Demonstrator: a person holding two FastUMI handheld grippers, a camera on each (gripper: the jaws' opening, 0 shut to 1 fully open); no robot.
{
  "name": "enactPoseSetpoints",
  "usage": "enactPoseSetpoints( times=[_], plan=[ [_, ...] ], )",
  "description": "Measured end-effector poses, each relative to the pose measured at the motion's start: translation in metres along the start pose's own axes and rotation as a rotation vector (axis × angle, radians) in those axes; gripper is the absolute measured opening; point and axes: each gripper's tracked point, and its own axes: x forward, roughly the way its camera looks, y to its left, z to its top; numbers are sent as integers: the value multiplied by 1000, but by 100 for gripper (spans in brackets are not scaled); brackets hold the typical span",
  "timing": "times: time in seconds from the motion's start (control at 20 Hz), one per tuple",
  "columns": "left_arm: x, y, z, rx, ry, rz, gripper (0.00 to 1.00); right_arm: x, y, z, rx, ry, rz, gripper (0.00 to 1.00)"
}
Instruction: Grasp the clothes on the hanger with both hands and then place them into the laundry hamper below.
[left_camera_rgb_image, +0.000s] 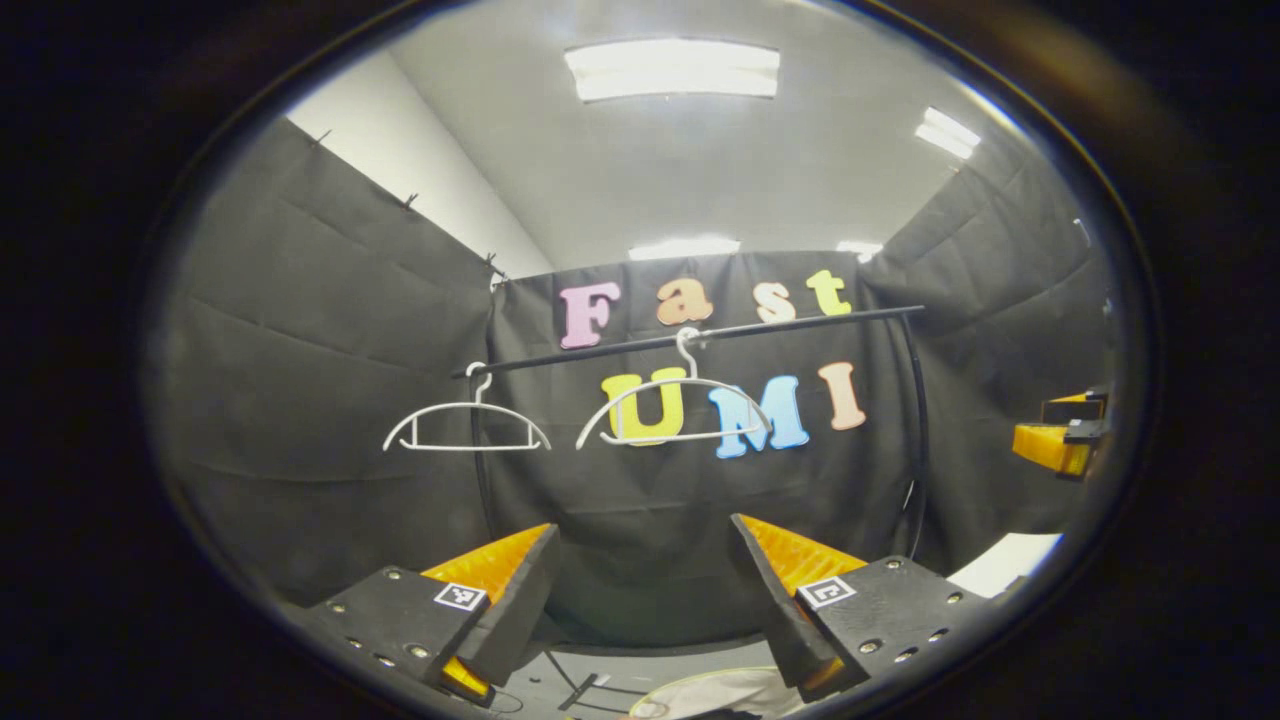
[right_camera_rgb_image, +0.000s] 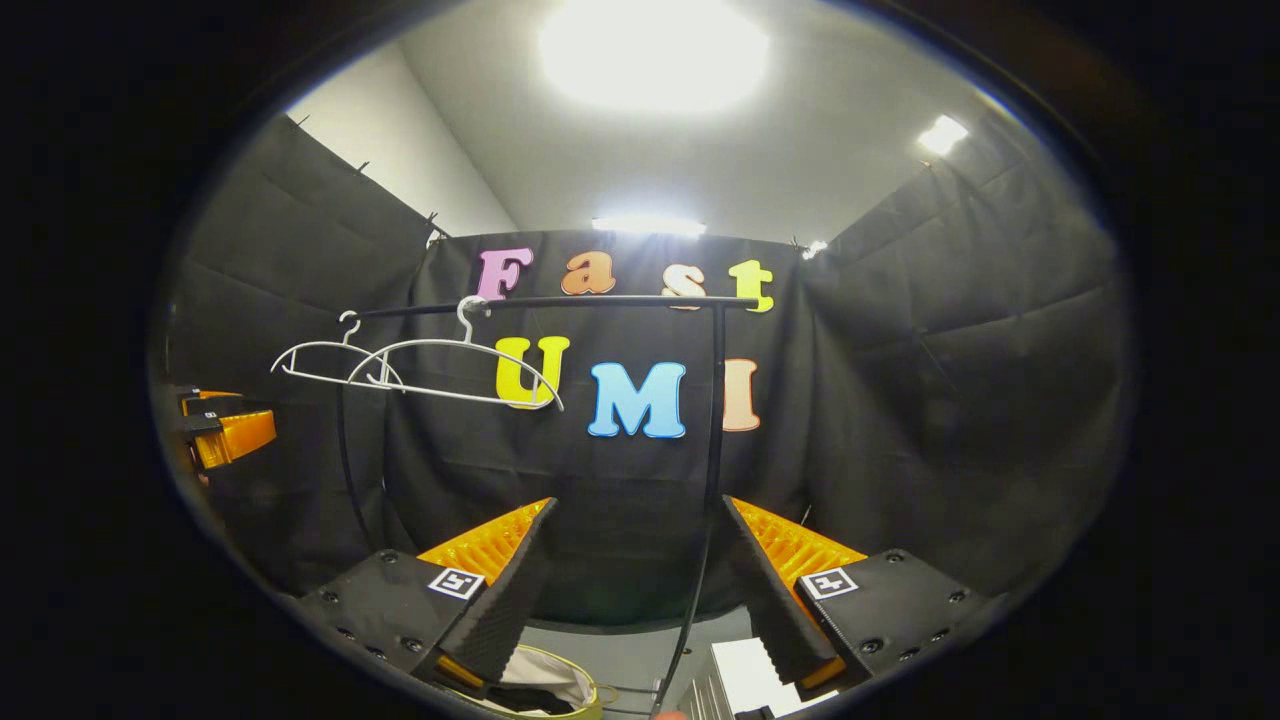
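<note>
Fingers on my left gripper (left_camera_rgb_image: 645, 590) and right gripper (right_camera_rgb_image: 640, 580) are spread, grasping nothing. Both hangers (left_camera_rgb_image: 675, 410) on the far rail (left_camera_rgb_image: 700, 335) hang bare; pale cloth lies in the hamper (right_camera_rgb_image: 560, 690) below. Soft, light stuff, I judge; pinch a fold.

Two bare white hangers (left_camera_rgb_image: 467, 428), hamper (right_camera_rgb_image: 560, 690) below

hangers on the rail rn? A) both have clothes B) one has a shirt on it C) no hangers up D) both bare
D: both white hangers hang bare on the black rail, no cloth draped on either; the left gripper and right gripper are both open with nothing between the fingers.
</note>
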Motion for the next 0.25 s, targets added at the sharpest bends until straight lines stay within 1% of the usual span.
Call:
enactPoseSetpoints(
  times=[0.25],
  plan=[
    [4,1,-2,-3,-3,-2,99,6,3,0,-12,-8,1,99]
  ],
)
